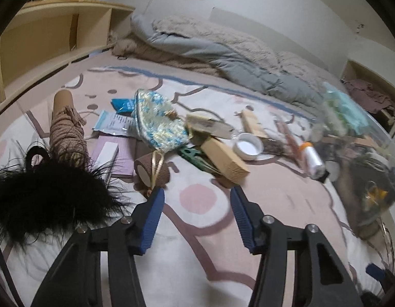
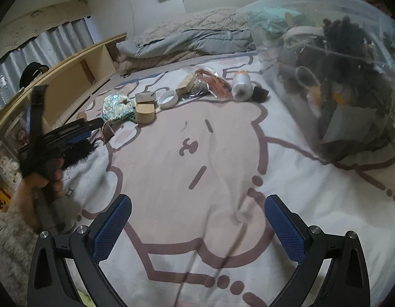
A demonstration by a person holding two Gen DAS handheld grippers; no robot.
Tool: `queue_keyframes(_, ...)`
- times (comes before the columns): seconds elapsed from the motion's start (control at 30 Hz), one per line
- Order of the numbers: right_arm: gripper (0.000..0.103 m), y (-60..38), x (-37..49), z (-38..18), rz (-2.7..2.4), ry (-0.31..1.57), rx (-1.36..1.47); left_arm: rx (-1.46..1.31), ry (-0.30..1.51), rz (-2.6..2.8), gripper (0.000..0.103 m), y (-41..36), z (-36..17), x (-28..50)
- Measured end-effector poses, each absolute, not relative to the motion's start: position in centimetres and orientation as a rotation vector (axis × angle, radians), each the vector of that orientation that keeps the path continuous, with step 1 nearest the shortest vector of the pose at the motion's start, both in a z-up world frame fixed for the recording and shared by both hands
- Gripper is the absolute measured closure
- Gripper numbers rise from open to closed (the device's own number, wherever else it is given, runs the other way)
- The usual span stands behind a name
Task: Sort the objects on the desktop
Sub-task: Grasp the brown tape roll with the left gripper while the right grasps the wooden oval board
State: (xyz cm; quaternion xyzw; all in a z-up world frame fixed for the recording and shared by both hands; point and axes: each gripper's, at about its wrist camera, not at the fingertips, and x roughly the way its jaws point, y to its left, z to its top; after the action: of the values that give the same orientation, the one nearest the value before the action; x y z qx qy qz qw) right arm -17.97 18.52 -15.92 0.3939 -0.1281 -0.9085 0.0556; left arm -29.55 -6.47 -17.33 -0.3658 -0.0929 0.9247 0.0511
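Note:
A heap of small things lies on a cartoon-print bedsheet (image 1: 197,199). Among them are a blue-and-white crocheted pouch (image 1: 159,122), a wooden block (image 1: 225,158), a white dish (image 1: 248,145), a white spool with an orange cap (image 1: 312,158), a rope spool (image 1: 66,133) and a black feathery piece (image 1: 43,194). My left gripper (image 1: 196,192) is open over bare sheet, its left fingertip beside a brown roll (image 1: 151,172) tied with gold cord. My right gripper (image 2: 198,199) is wide open above the sheet, holding nothing. A hand (image 2: 41,179) carries the left gripper near the pouch (image 2: 115,107).
A clear plastic bin (image 2: 274,51) filled with several items stands on the right of the bed. Folded grey and beige bedding (image 1: 210,48) lies at the far end. A wooden shelf unit (image 1: 56,33) runs along the left side, with a water bottle (image 2: 2,87) on it.

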Motion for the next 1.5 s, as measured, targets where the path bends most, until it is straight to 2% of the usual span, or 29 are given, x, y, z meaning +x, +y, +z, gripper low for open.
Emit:
queue_keyframes(0.07, 0.0, 18.3, -18.3, -15.9, -2.743, -0.382, 1.197, -1.151, -0.273, 2.847, 0.059, -6.8, -18.0, -30.5)
queue_keyframes(0.23, 0.002, 17.4, -20.1, -15.7, -2.698, -0.382, 1.189, -1.2, -0.302, 2.869, 0.059, -7.9, -19.2, -32.4)
queue_keyframes(0.3, 0.015, 17.1, -21.7, -15.8, -2.677, -0.384, 1.209, -1.207, -0.31, 2.875, 0.063, -8.2, -19.5, -32.7)
queue_keyframes(0.37, 0.023, 16.9, -23.1, -16.0, -2.645, -0.423, 1.222, -1.221, -0.33, 2.869, 0.064, -8.5, -19.9, -33.1)
queue_keyframes(0.5, 0.033, 16.1, -27.4, -16.4, -2.577, -0.5, 1.247, -1.25, -0.376, 2.85, 0.064, -9.2, -20.6, -33.8)
queue_keyframes(0.67, 0.034, 14.3, -32.5, -16.5, -2.54, -0.5, 1.243, -1.273, -0.428, 2.82, 0.064, -9.7, -21.4, -34.1)
queue_keyframes(1.13, 0.034, 7.7, -44.4, -19.9, -2.497, -0.331, 1.383, -1.262, -0.484, 2.794, 0.066, -10.2, -21.7, -34.4)
queue_keyframes(1.17, 0.035, 7.5, -44.7, -20.2, -2.508, -0.311, 1.395, -1.262, -0.487, 2.794, 0.066, -10.1, -21.6, -34.4)
queue_keyframes(1.2, 0.05, 7.3, -44.8, -20.6, -2.505, -0.298, 1.393, -1.264, -0.488, 2.793, 0.067, -10.1, -21.6, -34.4)
queue_keyframes(1.23, 0.055, 7.3, -44.7, -20.7, -2.493, -0.312, 1.385, -1.265, -0.491, 2.793, 0.067, -10.1, -21.6, -34.4)
queue_keyframes(1.37, 0.055, 7.5, -42.5, -20.1, -2.521, -0.241, 1.35, -1.258, -0.487, 2.796, 0.069, -10.1, -21.5, -34.5)
queue_keyframes(1.5, 0.055, 8.8, -39.1, -19.9, -2.508, -0.222, 1.359, -1.231, -0.469, 2.815, 0.078, -10.0, -20.9, -34.0)
